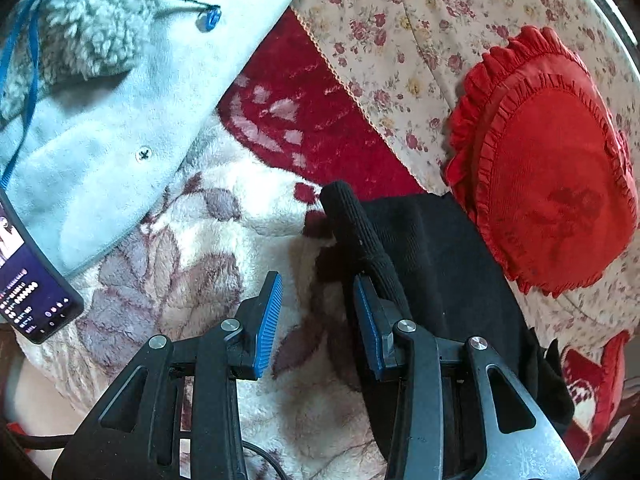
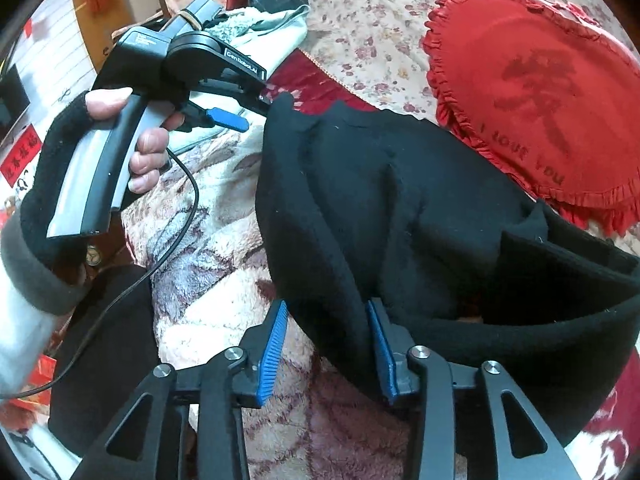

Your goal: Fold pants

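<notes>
While the black pants (image 2: 400, 208) lie bunched on the fleecy floral blanket (image 1: 224, 216) beside the red heart cushion (image 1: 560, 176), both tools sit at their near edges, so this looks like the re-gripping stage of a fold, not the fold itself. Over on the left, a phone (image 1: 24, 280) and a pale blue fleece garment (image 1: 120, 112) lie clear of the work. The left gripper (image 1: 318, 320) hangs with its jaws apart over bare blanket, a ribbed black cuff (image 1: 352, 224) lying against the outside of one finger, nothing pinched. The right gripper (image 2: 326, 350) also stands parted, a thick fold of the pants' edge between its pads, though they don't appear to press it. Next, I'd judge, each needs to close firmly on cloth before lifting across.
</notes>
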`<state>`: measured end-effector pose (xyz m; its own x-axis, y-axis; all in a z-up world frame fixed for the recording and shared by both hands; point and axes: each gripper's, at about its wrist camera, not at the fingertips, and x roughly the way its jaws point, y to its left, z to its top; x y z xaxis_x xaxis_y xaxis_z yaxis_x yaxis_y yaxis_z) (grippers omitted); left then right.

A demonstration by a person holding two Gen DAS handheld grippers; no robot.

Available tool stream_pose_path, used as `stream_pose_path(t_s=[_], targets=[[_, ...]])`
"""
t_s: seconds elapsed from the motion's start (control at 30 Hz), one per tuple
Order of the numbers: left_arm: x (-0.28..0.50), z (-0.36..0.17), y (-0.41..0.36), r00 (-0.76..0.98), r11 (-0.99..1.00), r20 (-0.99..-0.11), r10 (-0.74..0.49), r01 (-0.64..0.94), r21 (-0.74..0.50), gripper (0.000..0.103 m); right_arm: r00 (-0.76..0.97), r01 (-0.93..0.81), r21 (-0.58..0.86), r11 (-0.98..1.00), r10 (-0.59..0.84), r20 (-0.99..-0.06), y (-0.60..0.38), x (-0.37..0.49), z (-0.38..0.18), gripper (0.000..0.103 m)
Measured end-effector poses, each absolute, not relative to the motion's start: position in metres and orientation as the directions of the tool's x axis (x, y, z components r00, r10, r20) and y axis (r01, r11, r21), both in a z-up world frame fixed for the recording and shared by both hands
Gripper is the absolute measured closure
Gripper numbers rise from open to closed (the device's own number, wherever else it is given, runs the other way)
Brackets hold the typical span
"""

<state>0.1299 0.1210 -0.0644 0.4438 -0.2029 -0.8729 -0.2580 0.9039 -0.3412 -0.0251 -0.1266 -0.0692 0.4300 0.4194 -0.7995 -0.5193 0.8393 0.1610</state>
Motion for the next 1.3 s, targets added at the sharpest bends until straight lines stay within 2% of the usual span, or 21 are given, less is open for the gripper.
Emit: stream_pose_path(t_s=[0.13,0.17,0.2,0.23,0.33,0.53,0.63,0.67,0.7,0.73,0.77,0.83,1.07,1.2,1.3], targets=[[0.121,-0.052,0.131,0.485,0.877,-0.843,-0.232,-0.271,-0.397,0.067,0.428,-0.517,0.167,0.84,0.422,-0.799,-0.126,-0.023,-0.07,0.062],[0.118,-0.047,0.132,0.509,0.874,-0.831,-0.224,-0.272,-0.402,0.061,0.427,-0.518,0.166,0.839,0.422,-0.8,-0.125,-0.023,-0.07,0.062],[0.118,-0.045,0.131,0.515,0.877,-0.829,-0.218,-0.27,-0.398,0.048,0.425,-0.52,0.167,0.838,0.423,-0.8,-0.125,-0.022,-0.07,0.062],[0.121,-0.044,0.13,0.502,0.886,-0.837,-0.22,-0.257,-0.387,0.044,0.424,-0.521,0.169,0.837,0.425,-0.8,-0.125,-0.022,-0.07,0.062],[0.126,-0.05,0.126,0.476,0.909,-0.859,-0.189,-0.246,-0.336,0.043,0.425,-0.515,0.175,0.839,0.427,-0.798,-0.125,-0.019,-0.071,0.061],[0.132,-0.07,0.121,0.448,0.895,-0.868,-0.214,-0.266,-0.357,0.043,0.429,-0.51,0.18,0.841,0.431,-0.794,-0.124,-0.022,-0.071,0.061],[0.136,-0.083,0.11,0.411,0.899,-0.878,-0.243,-0.245,-0.364,0.044,0.433,-0.488,0.233,0.841,0.465,-0.772,-0.13,-0.02,-0.071,0.063],[0.137,-0.089,0.105,0.395,0.9,-0.881,-0.26,-0.232,-0.369,0.06,0.439,-0.475,0.255,0.842,0.478,-0.761,-0.134,-0.019,-0.071,0.075],[0.136,-0.093,0.101,0.388,0.904,-0.886,-0.255,-0.23,-0.361,0.081,0.447,-0.455,0.274,0.847,0.484,-0.752,-0.138,-0.019,-0.072,0.087],[0.134,-0.092,0.099,0.399,0.905,-0.882,-0.252,-0.226,-0.361,0.084,0.451,-0.437,0.288,0.852,0.485,-0.749,-0.143,-0.018,-0.074,0.091],[0.13,-0.088,0.098,0.414,0.9,-0.87,-0.267,-0.216,-0.378,0.095,0.451,-0.427,0.31,0.849,0.497,-0.741,-0.147,-0.018,-0.075,0.094],[0.121,-0.08,0.095,0.425,0.904,-0.865,-0.268,-0.2,-0.378,0.098,0.445,-0.414,0.362,0.835,0.532,-0.72,-0.155,-0.021,-0.074,0.096],[0.045,-0.036,0.091,0.496,0.925,-0.825,-0.272,-0.103,-0.367,0.098,0.44,-0.465,0.377,0.801,0.579,-0.687,-0.156,-0.056,-0.048,0.098],[0.01,-0.055,0.097,0.47,0.925,-0.846,-0.251,-0.14,-0.352,0.098,0.4,-0.482,0.404,0.778,0.605,-0.688,-0.16,-0.089,-0.053,0.097],[0.0,-0.078,0.094,0.429,0.936,-0.877,-0.219,-0.161,-0.312,0.098,0.364,-0.443,0.412,0.797,0.579,-0.729,-0.158,-0.096,-0.078,0.096]])
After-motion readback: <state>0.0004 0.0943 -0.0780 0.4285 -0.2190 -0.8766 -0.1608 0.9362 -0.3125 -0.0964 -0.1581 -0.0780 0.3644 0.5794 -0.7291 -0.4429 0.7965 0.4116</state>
